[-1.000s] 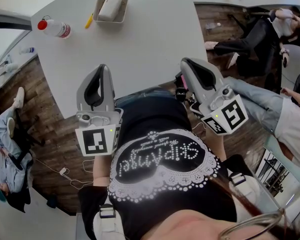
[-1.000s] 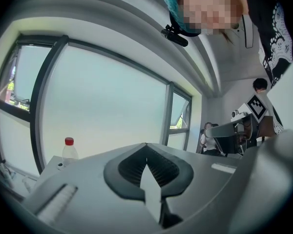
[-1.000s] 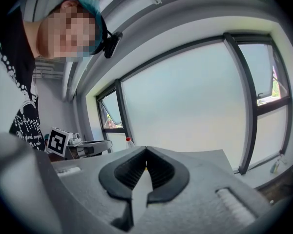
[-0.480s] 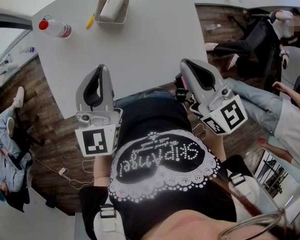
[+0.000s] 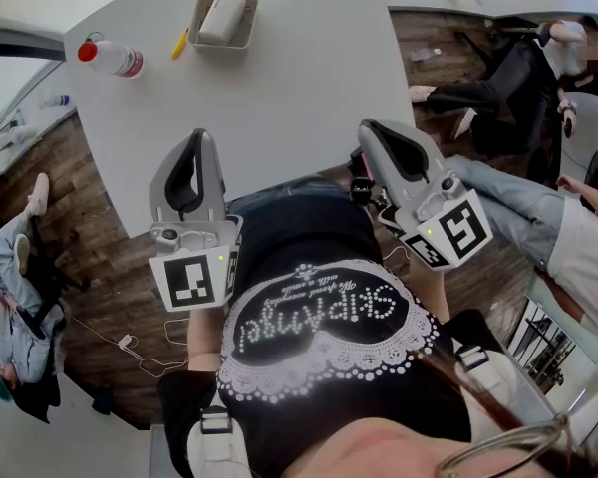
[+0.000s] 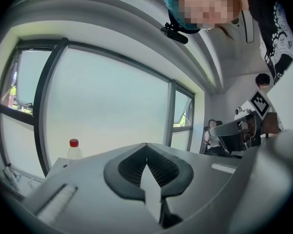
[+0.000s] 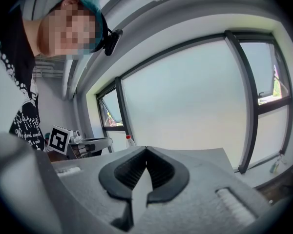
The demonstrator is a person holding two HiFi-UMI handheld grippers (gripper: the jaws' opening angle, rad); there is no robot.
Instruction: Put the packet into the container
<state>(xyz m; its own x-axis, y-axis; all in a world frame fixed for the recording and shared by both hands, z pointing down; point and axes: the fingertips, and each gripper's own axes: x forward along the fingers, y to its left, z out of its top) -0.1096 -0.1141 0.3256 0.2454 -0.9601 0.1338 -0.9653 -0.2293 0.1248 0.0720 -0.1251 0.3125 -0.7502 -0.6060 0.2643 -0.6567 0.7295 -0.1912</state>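
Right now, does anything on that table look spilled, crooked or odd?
Nothing stands out. The packet lies inside the container, the bottle stands upright with its cap on, and the left tongs and right tongs are shut and empty.

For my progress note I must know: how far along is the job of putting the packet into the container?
Done, it seems: the white packet lies inside the grey container on the far side of the table. In hand: nothing. The left tongs and the right tongs are shut and empty, at the table's near edge. Left: apparently nothing, unless another packet is out of view.
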